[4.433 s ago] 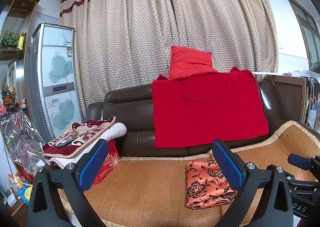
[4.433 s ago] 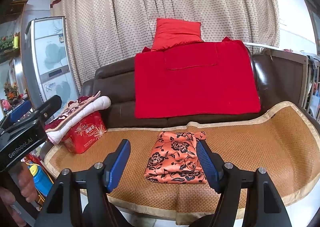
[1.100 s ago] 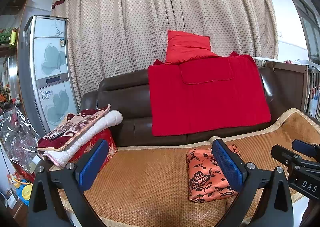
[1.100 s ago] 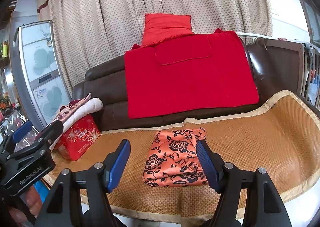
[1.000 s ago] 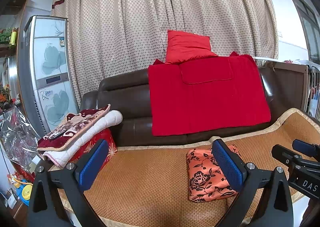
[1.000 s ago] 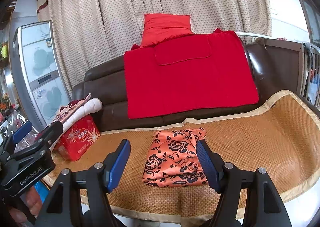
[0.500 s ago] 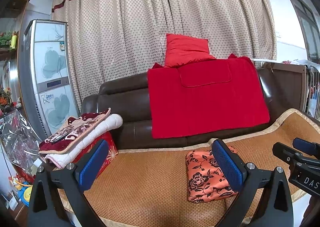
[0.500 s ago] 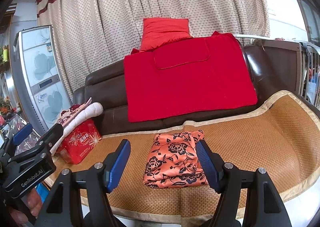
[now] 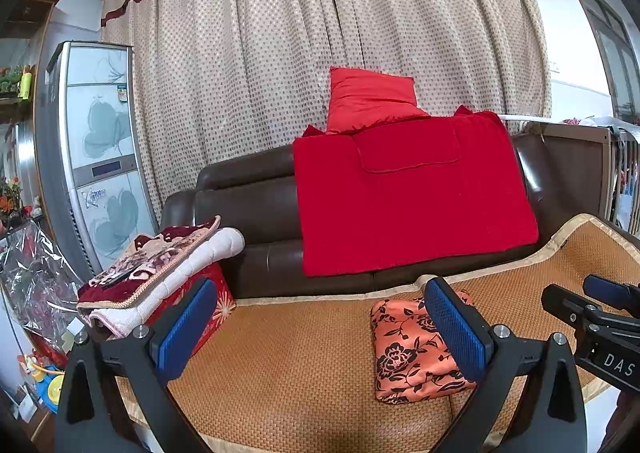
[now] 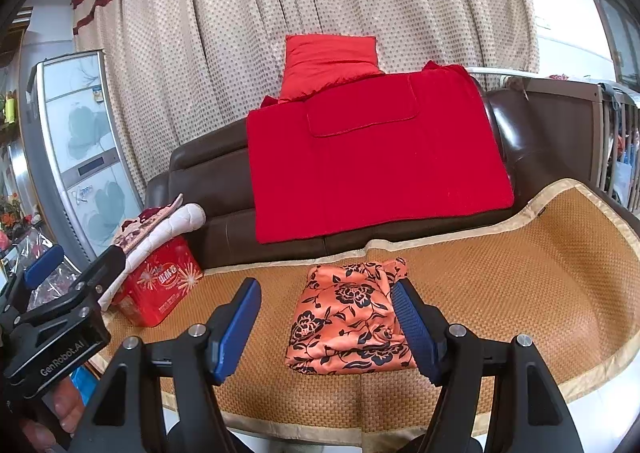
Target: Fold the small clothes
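Now both spread wide, left gripper [image 9: 320, 329] and right gripper [image 10: 326, 323] hover empty above folded orange floral garment [image 10: 346, 319] on woven mat [image 10: 520, 265].

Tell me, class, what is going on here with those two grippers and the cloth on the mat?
A person holds a gripper in each hand above a woven mat on a sofa. An orange flowered garment lies on the mat, already folded into a compact bundle. The right gripper hangs open in front of it, and the left gripper is open too, off to the side. Neither touches the garment.
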